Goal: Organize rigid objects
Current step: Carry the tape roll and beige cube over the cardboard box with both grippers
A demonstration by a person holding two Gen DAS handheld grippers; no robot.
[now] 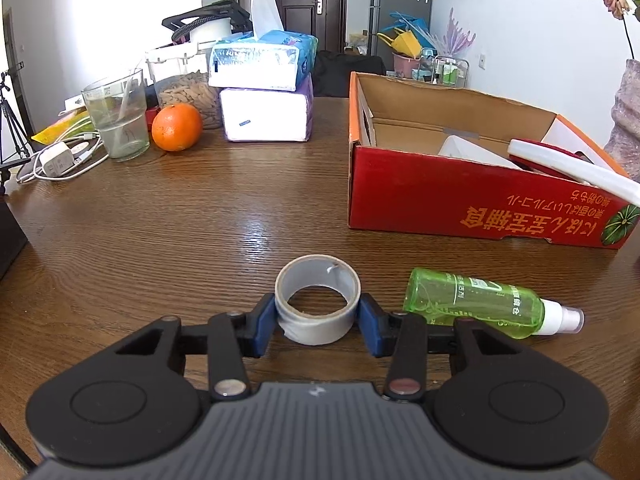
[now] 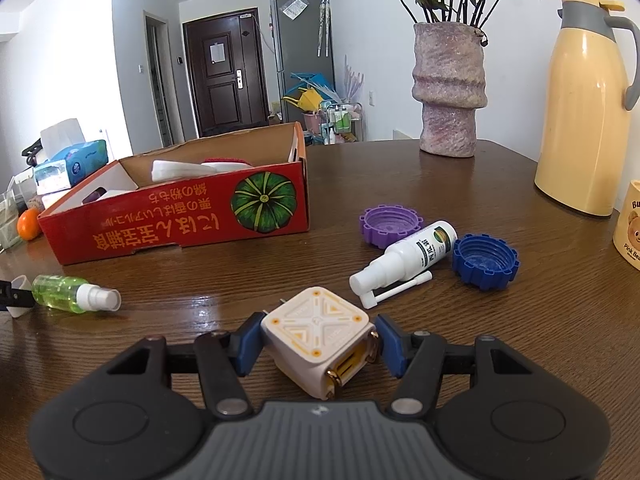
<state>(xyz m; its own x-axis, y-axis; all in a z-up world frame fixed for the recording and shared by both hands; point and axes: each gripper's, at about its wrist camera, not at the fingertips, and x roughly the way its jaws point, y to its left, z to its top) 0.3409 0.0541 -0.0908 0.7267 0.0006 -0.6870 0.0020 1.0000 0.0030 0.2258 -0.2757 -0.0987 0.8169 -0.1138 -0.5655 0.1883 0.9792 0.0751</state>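
Note:
A grey tape roll [image 1: 316,326] lies flat on the wooden table [image 1: 200,220], and my left gripper [image 1: 318,312] is shut on it, blue pads [image 1: 264,320] against both sides. My right gripper [image 2: 318,340] is shut on a white and yellow cube charger [image 2: 312,320] that rests on the table. A green spray bottle [image 1: 476,304] lies on its side just right of the tape. Further off, an open red cardboard box [image 1: 460,196] holds a few white and red items. A white spray bottle [image 2: 408,256], a purple cap [image 2: 390,224] and a blue cap [image 2: 484,258] lie beyond the cube.
At the far left stand an orange [image 1: 177,127], a glass [image 1: 118,116], stacked tissue packs [image 1: 264,92], a nut jar and a white charger with cable [image 1: 56,160]. A vase [image 2: 450,88], a yellow thermos jug [image 2: 584,112] and a bear cup [image 2: 630,228] stand at the right.

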